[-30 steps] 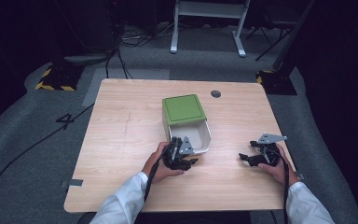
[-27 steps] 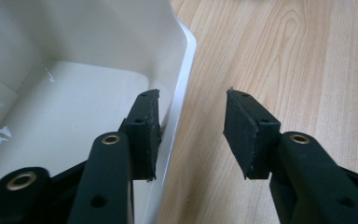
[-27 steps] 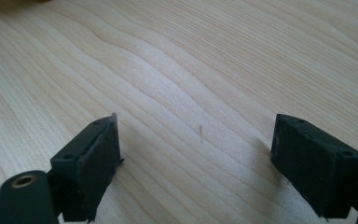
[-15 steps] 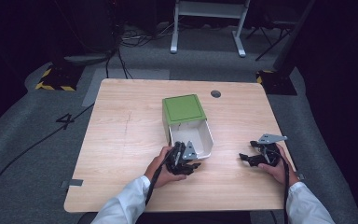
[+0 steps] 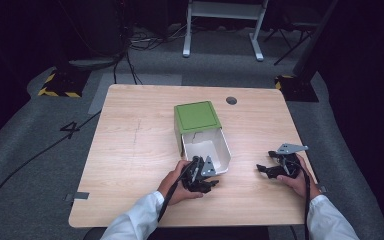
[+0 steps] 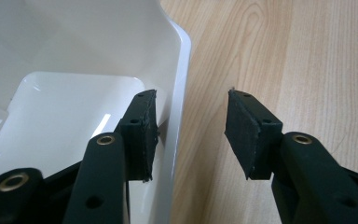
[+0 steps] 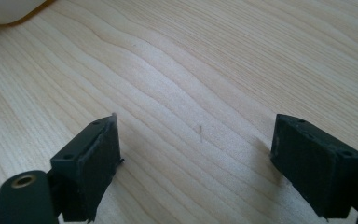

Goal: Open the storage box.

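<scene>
A box with a green lid (image 5: 196, 116) stands mid-table, and its white drawer (image 5: 205, 150) is slid out toward me, empty. My left gripper (image 5: 211, 180) is open at the drawer's front wall. In the left gripper view (image 6: 191, 126) one pad (image 6: 140, 135) sits inside the drawer (image 6: 70, 112) against the wall, while the other hangs outside over the wood. My right gripper (image 5: 264, 170) is open and rests low over bare tabletop to the right of the drawer. Nothing lies between its jaws in the right gripper view (image 7: 196, 144).
The wooden table (image 5: 130, 150) has a dark round cable hole (image 5: 231, 100) at the back right. A white corner of the drawer (image 7: 4, 9) shows at the top left of the right gripper view. Grey floor, cables and a white stand lie beyond the table.
The white drawer has slid farther out of the green box toward me, and my left gripper has drawn back with it. The right gripper has stayed put.
</scene>
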The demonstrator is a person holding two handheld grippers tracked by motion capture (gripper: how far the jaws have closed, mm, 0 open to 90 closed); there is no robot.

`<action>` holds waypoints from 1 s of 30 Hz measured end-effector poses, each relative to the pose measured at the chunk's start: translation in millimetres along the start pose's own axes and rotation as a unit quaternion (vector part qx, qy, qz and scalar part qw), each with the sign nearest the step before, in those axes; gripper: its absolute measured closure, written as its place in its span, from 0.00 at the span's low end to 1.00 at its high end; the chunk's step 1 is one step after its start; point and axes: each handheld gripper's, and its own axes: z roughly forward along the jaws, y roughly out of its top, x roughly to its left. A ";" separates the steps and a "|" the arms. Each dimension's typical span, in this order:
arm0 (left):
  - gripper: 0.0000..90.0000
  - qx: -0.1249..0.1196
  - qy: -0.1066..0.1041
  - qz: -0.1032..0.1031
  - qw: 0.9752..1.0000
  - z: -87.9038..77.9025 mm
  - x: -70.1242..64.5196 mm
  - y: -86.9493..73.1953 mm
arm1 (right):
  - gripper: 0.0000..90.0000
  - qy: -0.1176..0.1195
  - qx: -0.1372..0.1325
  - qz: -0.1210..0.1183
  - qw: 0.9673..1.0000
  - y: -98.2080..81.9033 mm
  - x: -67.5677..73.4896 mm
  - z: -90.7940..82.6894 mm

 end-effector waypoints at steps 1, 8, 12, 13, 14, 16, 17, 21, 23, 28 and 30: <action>0.59 0.001 -0.002 0.003 1.000 0.2 -0.8 0.4 | 0.17 0.000 0.000 0.000 1.000 0.0 0.0 0.0; 0.57 0.002 -0.009 0.004 1.000 0.7 -4.3 1.4 | 0.17 0.000 0.000 0.000 1.000 0.0 0.0 0.0; 0.57 0.001 -0.013 0.004 1.000 0.1 -6.2 3.2 | 0.17 0.000 0.000 0.000 1.000 0.0 0.0 0.0; 0.57 0.002 -0.014 0.006 1.000 0.1 -6.7 3.6 | 0.17 0.000 0.000 -0.001 1.000 0.0 -0.1 0.0; 0.57 0.001 -0.014 0.006 1.000 0.6 -7.4 3.9 | 0.17 0.000 0.000 0.000 1.000 0.0 -0.1 0.0; 0.56 0.004 -0.016 0.007 1.000 1.0 -8.8 4.6 | 0.17 0.000 0.000 0.000 1.000 0.0 -0.1 0.0; 0.55 0.005 -0.015 0.007 1.000 1.3 -9.7 5.1 | 0.17 0.000 0.000 0.000 1.000 0.0 -0.1 0.0; 0.53 0.002 -0.018 0.012 1.000 -0.4 -11.4 7.1 | 0.17 0.000 0.000 0.000 1.000 0.0 -0.1 0.0; 0.51 0.000 -0.019 0.012 1.000 -2.2 -11.6 8.5 | 0.17 0.000 -0.001 -0.002 1.000 0.0 -0.3 0.1; 0.44 -0.015 -0.022 0.011 1.000 -9.7 -11.7 12.0 | 0.17 0.001 0.000 -0.001 1.000 0.0 -0.2 0.1; 0.43 -0.021 -0.022 0.013 0.999 -14.5 -11.7 13.9 | 0.17 0.001 0.000 -0.001 1.000 0.0 -0.2 0.1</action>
